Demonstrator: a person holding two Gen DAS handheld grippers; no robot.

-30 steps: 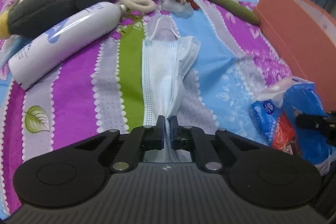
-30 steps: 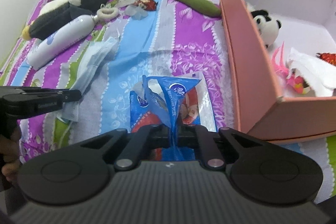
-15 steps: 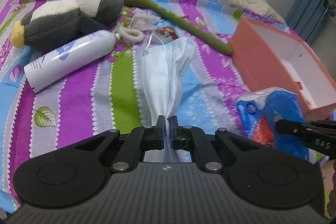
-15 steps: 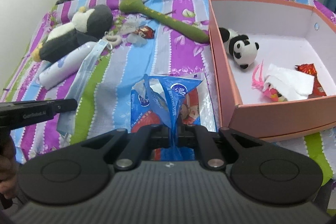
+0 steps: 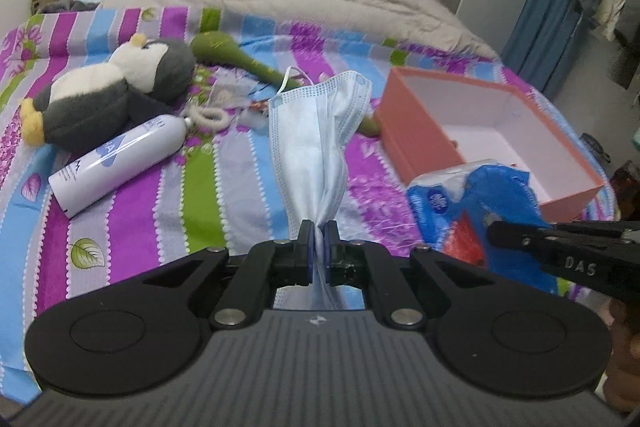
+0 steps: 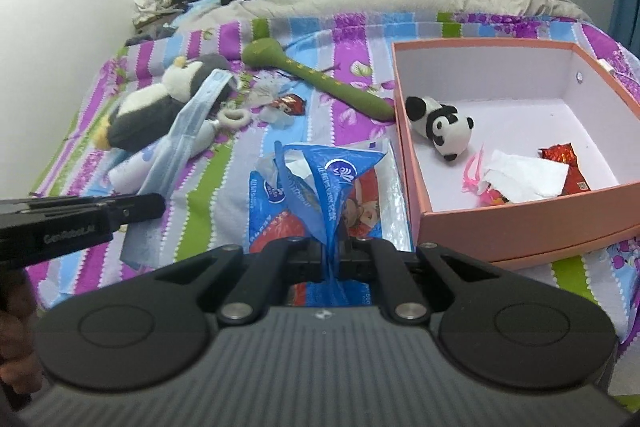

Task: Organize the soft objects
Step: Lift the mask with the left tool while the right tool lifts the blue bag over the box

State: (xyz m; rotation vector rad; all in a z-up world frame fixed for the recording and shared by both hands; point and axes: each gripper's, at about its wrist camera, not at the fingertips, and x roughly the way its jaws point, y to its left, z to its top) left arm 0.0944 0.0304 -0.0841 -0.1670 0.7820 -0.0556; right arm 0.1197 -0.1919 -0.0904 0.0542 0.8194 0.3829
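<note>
Nearest, left gripper clenched on a pinched corner of the blue face mask, so the rest hangs loose and clear of the striped bedspread; alongside, right gripper clamped on a twisted fold of the blue tissue pack, carried by its slack wrapper; both likely bound for the pink box, open just right of the pack, with panda plush already inside; farther off, white bottle, penguin plush, green stick toy waiting on the bed; compared with a second ago, both loads lifted higher, mask off the cover, more of the room in view.
</note>
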